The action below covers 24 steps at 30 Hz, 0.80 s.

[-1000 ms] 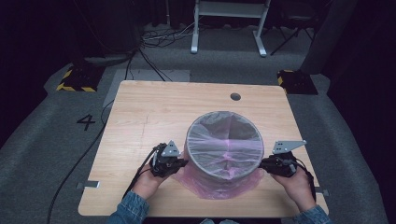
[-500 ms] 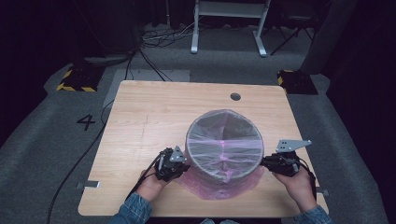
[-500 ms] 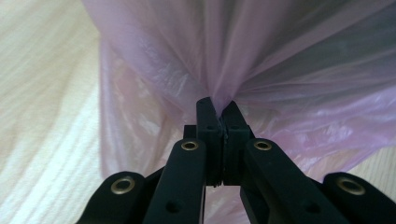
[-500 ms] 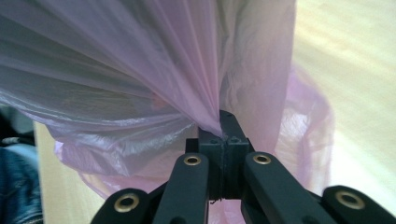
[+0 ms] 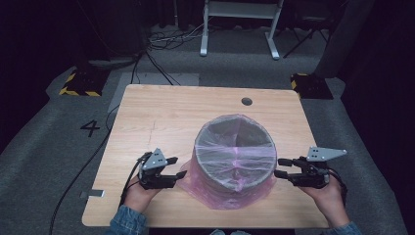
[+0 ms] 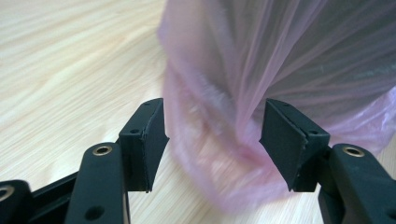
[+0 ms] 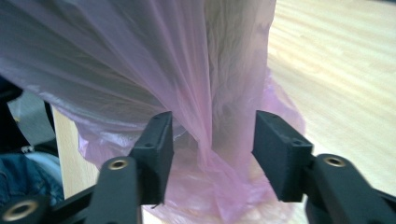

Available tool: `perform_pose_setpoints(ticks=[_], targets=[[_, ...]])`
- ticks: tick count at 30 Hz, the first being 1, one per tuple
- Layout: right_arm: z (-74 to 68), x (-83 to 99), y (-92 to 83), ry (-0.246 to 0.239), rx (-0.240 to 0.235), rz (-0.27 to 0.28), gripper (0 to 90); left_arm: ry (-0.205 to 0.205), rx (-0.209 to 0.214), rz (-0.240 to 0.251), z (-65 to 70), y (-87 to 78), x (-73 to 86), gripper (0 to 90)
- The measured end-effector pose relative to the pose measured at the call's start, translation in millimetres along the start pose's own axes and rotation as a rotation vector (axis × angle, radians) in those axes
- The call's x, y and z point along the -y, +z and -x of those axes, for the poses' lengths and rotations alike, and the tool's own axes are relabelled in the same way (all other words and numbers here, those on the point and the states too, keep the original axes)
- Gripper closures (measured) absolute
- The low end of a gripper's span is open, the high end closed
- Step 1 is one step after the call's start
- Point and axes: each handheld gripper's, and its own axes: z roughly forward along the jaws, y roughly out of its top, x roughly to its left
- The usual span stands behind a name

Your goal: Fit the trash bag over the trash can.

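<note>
Both the left gripper (image 5: pixel 182 167) and right gripper (image 5: pixel 277 167) have just sprung open, jaws clear of the blurred pink bag (image 5: pixel 230 193) hiding the bin (image 5: pixel 235 169).

I see a light wooden table (image 5: pixel 161 117). On it stands a grey bin (image 5: pixel 235 161) wrapped in a pink plastic bag (image 5: pixel 222 196), between my left gripper (image 5: pixel 179 167) and right gripper (image 5: pixel 280 167).

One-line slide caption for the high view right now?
Both grippers, left gripper and right gripper, jaws just opened, flank the bin lined with a pink bag.
</note>
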Motion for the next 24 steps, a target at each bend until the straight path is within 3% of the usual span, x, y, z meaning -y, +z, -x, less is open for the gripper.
perform_pose_setpoints(ticks=[1, 3, 5, 7, 8, 12, 16, 19, 24], targets=[[-1.4, -2.0, -3.5, -0.013, 0.012, -0.003, 49.8, -0.012, -0.018, 0.001, -3.4, -4.1, 3.8, 40.1], [-0.7, -1.6, -10.2, 0.057, -0.014, 0.071, 48.6, -0.04, -0.064, -0.019, -12.0, -10.1, 11.4, 40.1], [-1.7, -7.0, -15.6, 0.059, -0.015, 0.095, 45.7, -0.065, -0.12, -0.044, -19.4, -13.5, 18.6, 40.3], [-4.6, -15.6, -20.5, 0.019, 0.041, 0.082, 33.9, -0.094, -0.148, -0.062, -26.6, -15.4, 24.9, 40.3], [-5.3, -19.4, -22.2, 0.029, 0.08, 0.059, 28.6, -0.106, -0.161, -0.069, -28.9, -16.0, 27.7, 40.3], [-1.5, -35.2, -29.4, 0.019, 0.107, 0.058, 27.3, -0.124, -0.174, -0.088, -35.1, -17.9, 38.1, 40.0], [5.7, -48.5, -34.8, 0.051, 0.157, 0.049, 21.7, -0.123, -0.22, -0.134, -37.5, -16.7, 45.2, 39.8], [8.5, -58.2, -36.4, 0.069, 0.16, 0.047, 15.0, -0.146, -0.256, -0.169, -39.4, -14.3, 48.9, 39.7], [5.4, -79.4, -35.2, 0.071, 0.173, 0.015, 14.8, -0.172, -0.263, -0.192, -45.3, -12.6, 54.3, 39.1]])
